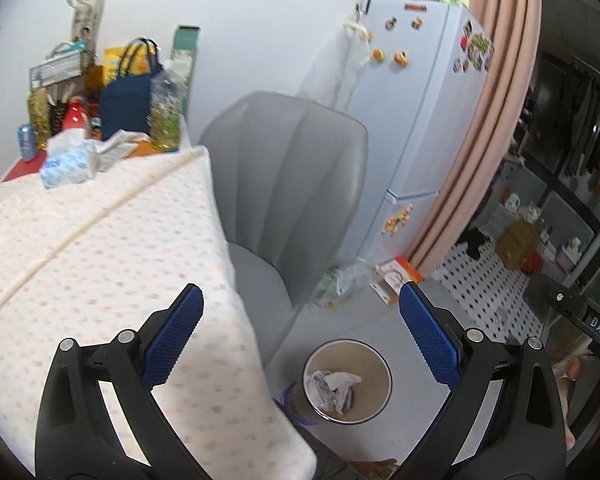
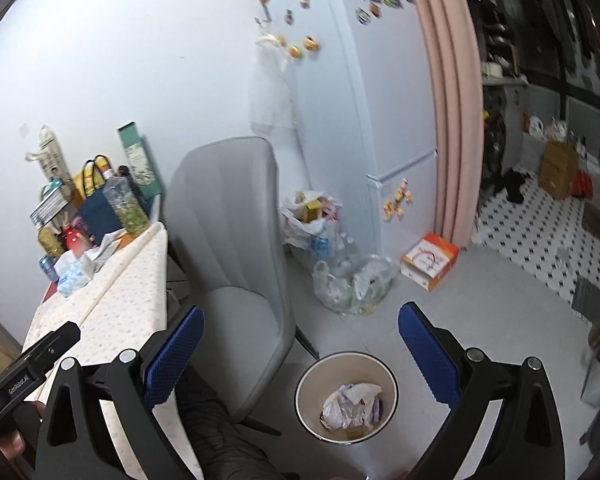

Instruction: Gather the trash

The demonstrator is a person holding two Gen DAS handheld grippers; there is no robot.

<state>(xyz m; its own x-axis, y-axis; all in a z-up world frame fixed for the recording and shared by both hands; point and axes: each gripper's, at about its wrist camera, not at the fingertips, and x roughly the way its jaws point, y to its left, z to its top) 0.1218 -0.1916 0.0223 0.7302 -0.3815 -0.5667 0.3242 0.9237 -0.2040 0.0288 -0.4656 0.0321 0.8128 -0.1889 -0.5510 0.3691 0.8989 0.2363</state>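
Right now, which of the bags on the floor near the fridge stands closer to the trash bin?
The clear plastic bag of crumpled plastic is closer to the trash bin. The white bag, holding a yellow box, stands farther back against the fridge.

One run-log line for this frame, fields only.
left gripper: open, empty | right gripper: open, empty | waste bin: on floor by grey chair, crumpled trash inside

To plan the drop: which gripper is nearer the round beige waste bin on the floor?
Right, probably. The right gripper hangs almost over the round beige waste bin; the left gripper is above the table edge, farther aside.
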